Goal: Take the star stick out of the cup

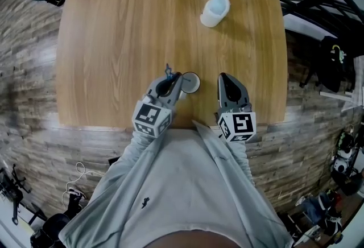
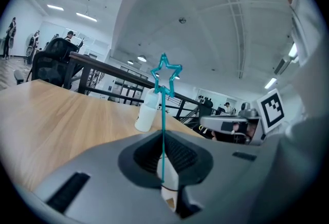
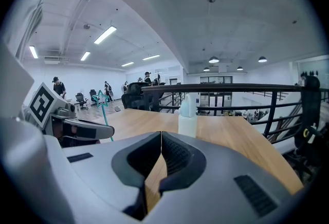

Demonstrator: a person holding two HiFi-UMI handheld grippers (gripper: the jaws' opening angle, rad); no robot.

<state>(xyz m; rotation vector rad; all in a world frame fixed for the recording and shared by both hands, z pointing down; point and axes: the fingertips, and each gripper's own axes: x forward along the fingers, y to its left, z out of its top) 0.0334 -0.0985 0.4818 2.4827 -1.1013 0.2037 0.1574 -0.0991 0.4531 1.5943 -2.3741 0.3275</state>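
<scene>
The teal star stick (image 2: 163,115) stands upright with its thin stem pinched between the jaws of my left gripper (image 2: 163,146), and its star (image 2: 165,71) rises above them. Just below the jaws I see the white cup (image 2: 169,185). From the head view, the left gripper (image 1: 172,78) sits at the cup's (image 1: 191,82) left rim near the table's front edge, with the star stick (image 1: 169,71) poking out past its tips. My right gripper (image 1: 224,78) is just right of the cup, shut and empty. The right gripper (image 3: 161,139) view shows the star stick (image 3: 102,100) at the left.
A white bottle (image 1: 215,8) lies on its side far back on the wooden table (image 1: 114,36), also visible as the bottle (image 2: 147,110) ahead. A black railing (image 3: 231,89) runs behind the table. The person's torso is close against the front edge.
</scene>
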